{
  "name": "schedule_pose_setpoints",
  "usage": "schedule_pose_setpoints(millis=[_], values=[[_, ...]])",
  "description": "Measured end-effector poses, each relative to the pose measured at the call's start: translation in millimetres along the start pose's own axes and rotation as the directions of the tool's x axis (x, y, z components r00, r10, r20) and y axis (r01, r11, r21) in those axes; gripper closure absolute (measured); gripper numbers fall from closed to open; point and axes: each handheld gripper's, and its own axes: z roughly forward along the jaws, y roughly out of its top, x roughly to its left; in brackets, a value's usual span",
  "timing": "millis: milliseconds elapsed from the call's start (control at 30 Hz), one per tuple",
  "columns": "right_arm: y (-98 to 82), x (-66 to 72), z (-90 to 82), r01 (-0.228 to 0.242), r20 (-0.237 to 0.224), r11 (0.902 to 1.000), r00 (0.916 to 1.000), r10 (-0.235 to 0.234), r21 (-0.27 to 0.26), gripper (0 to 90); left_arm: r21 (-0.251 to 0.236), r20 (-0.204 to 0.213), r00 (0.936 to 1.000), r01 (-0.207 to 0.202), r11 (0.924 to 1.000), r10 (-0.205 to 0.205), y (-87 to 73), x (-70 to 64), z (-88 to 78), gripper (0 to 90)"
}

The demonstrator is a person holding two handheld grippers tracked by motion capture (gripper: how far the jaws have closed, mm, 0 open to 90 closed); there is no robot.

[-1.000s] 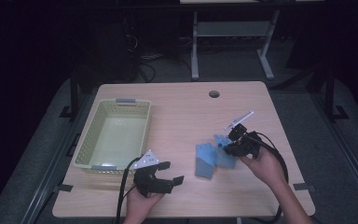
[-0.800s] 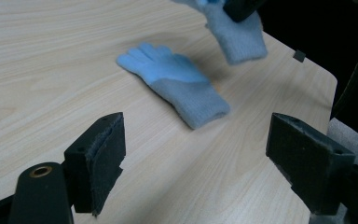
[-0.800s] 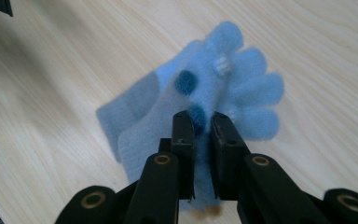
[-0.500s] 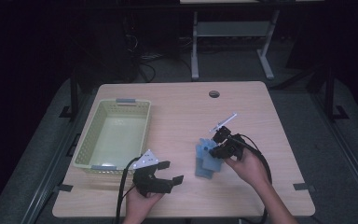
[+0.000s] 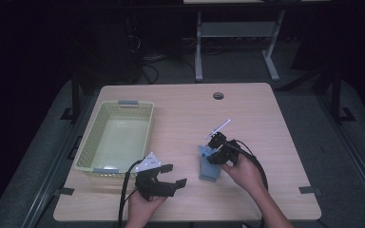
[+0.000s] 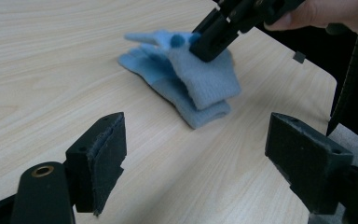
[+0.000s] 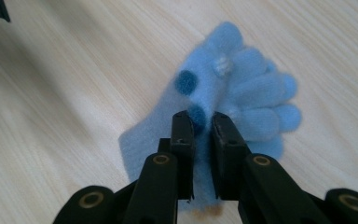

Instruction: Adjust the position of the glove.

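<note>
Dark room w/ cables and a grey desk frame (image 5: pixel 237 42) at the back; we work on a pale wood tabletop (image 5: pixel 185 109) that has a round cable hole (image 5: pixel 218 95) near its far edge.

The thing in play is a pair of light blue gloves (image 5: pixel 208 166) (image 6: pixel 186 86) (image 7: pixel 233 102), lying flat on the tabletop right of centre, near the front edge. The fingers are bunched together, w/ darker blue dots and a small white patch on the knit.

Our right tool (image 5: pixel 215 153) (image 6: pixel 214 35) (image 7: pixel 201 140) is down on the gloves, jaws narrowed to a slim gap w/ blue fabric pinched between them. Right hand (image 5: pixel 242 173) grips it from behind; its black cable loops off to the right.

Our left tool (image 5: pixel 168 175) (image 6: pixel 214 154) sits near the front edge, left of the gloves and apart from them, jaws spread wide w/ nothing between, pointing toward the gloves. Left hand (image 5: pixel 142 209) holds it from below.

Farther left stands a pale green basket (image 5: pixel 88 152), just beside the left tool.
</note>
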Motion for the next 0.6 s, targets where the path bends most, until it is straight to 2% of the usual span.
schedule_pose_setpoints(millis=[300,400,533,600], values=[[-1.5,-0.1,10.6,-0.035,0.009,0.9993,0.9993,0.035,0.012,79.7,0.003,0.001,1.0000,0.008,1.0000,-0.008,-0.7,-1.1,0.7,20.1],[-2.6,0.8,13.2,-0.031,0.016,0.9993,0.9994,0.031,0.019,79.3,0.002,0.001,1.0000,0.002,1.0000,-0.002,-0.2,-1.7,0.6,20.1],[-3.9,0.8,19.8,-0.036,0.027,0.9987,0.9990,0.035,0.037,73.4,0.008,0.002,1.0000,0.007,0.9999,-0.007,-1.2,-0.9,1.4,20.2],[-3.8,0.7,20.4,-0.043,0.038,0.9986,0.9984,0.042,0.032,65.3,0.011,0.001,1.0000,0.006,0.9999,-0.006,-1.4,-0.7,1.5,20.2]])
